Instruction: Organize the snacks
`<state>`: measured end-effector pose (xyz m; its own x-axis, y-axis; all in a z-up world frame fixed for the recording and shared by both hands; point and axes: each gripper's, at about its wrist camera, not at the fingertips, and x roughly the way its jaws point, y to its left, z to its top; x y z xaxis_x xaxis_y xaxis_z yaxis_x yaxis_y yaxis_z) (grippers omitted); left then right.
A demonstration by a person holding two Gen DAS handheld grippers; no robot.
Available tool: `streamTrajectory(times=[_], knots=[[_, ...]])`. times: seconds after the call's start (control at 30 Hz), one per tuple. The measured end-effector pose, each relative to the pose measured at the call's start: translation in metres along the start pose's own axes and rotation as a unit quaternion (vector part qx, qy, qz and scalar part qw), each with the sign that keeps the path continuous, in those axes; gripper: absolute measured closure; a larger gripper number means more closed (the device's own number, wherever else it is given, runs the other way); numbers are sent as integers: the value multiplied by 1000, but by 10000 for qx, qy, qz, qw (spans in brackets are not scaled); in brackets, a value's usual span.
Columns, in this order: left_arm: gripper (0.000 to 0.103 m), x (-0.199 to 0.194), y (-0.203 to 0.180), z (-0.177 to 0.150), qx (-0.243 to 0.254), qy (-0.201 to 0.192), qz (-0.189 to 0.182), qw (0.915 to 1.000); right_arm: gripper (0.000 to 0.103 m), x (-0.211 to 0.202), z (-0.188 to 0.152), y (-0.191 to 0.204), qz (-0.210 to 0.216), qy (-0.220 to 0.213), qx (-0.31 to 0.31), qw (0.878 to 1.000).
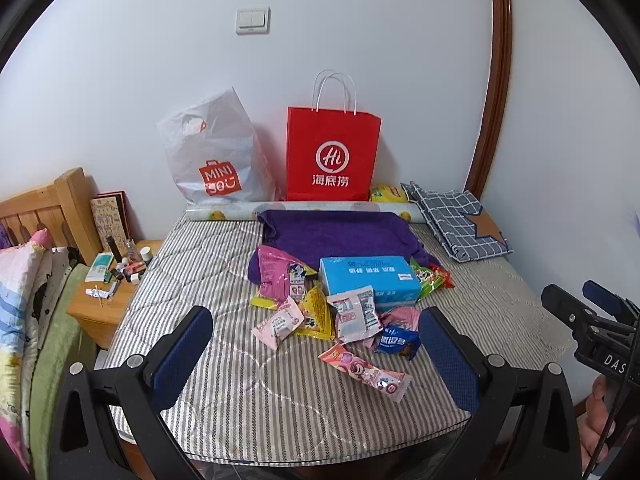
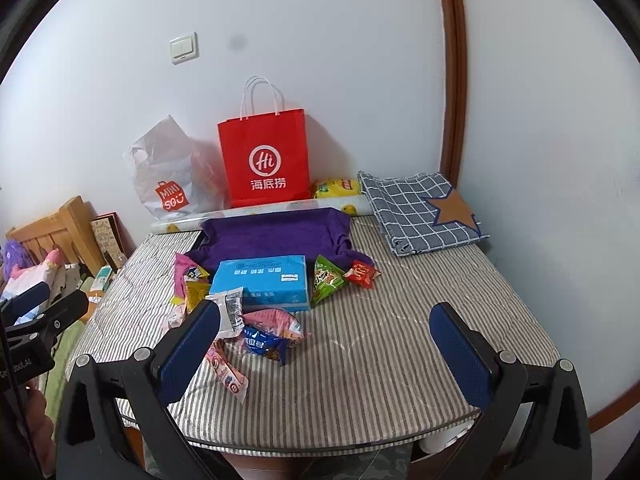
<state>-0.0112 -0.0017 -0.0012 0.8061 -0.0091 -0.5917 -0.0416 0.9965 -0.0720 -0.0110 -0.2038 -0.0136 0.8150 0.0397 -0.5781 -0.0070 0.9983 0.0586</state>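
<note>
Snacks [image 1: 340,316] lie in a heap mid-counter [image 1: 224,248] by the blue box [image 1: 370,284]. Left tongs [image 1: 316,344] w/ jaws wide, empty, heap just ahead. Right tongs [image 2: 324,340] open too, snacks to their left.

Both wrist views over striped table [image 1: 280,392]

Red paper bag [image 1: 333,156]; white plastic bag [image 1: 212,156], orange logo. Purple towel [image 1: 340,236]. Light-blue box [image 1: 370,280]. Grey-and-white striped table cover [image 1: 260,384]. Navy checked cloth [image 2: 416,212], brown star.
</note>
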Motion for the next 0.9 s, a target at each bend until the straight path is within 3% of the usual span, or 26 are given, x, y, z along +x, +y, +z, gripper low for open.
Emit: streamTrajectory(times=[0.3, 0.47, 0.7, 0.9], knots=[[0, 42, 15, -15, -133, 237, 159, 9995, 1, 51, -20, 10, 158, 267, -190, 9993], [0, 74, 34, -23, -315, 581, 211, 9976, 2, 79, -35, 20, 308, 429, -260, 9983], [0, 103, 65, -28, -433, 804, 500, 9946, 22, 122, -50, 50, 1092, 919, -194, 9896], [0, 116, 91, -31, -484, 857, 767, 9922, 41, 146, -67, 95, 1473, 1362, -795, 9764]])
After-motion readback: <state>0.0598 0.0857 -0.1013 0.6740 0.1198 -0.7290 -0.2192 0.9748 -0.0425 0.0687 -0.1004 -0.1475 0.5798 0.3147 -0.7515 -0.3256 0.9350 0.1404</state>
